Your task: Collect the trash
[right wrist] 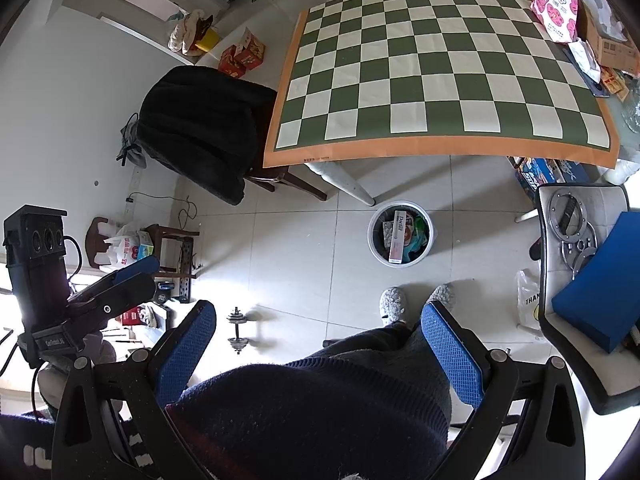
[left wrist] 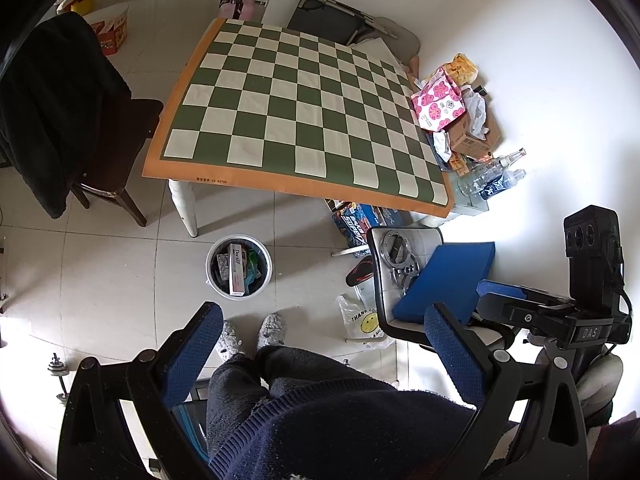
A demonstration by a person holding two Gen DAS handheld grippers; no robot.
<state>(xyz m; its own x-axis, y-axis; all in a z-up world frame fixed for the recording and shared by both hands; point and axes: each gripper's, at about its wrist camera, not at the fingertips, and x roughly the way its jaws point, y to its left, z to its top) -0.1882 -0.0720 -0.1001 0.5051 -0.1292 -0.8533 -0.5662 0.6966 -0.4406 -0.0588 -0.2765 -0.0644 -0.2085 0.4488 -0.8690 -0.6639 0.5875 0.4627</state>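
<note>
A round white trash bin [left wrist: 239,267] stands on the tiled floor in front of the table, holding a long white box and other packaging; it also shows in the right wrist view [right wrist: 401,234]. The checkered tablecloth [left wrist: 304,108] carries no loose trash in either view [right wrist: 440,68]. My left gripper [left wrist: 324,320] is open and empty, held high over my legs. My right gripper [right wrist: 320,320] is open and empty too. Each gripper appears at the edge of the other's view: the right one in the left wrist view [left wrist: 520,300], the left one in the right wrist view [right wrist: 132,276].
A pile of boxes, a pink flowered bag [left wrist: 439,100] and bottles [left wrist: 496,176] sits at the table's right end. A chair with a black coat [left wrist: 52,112] stands left. A chair with a blue cushion [left wrist: 448,280] is right. A dumbbell [right wrist: 237,330] lies on the floor.
</note>
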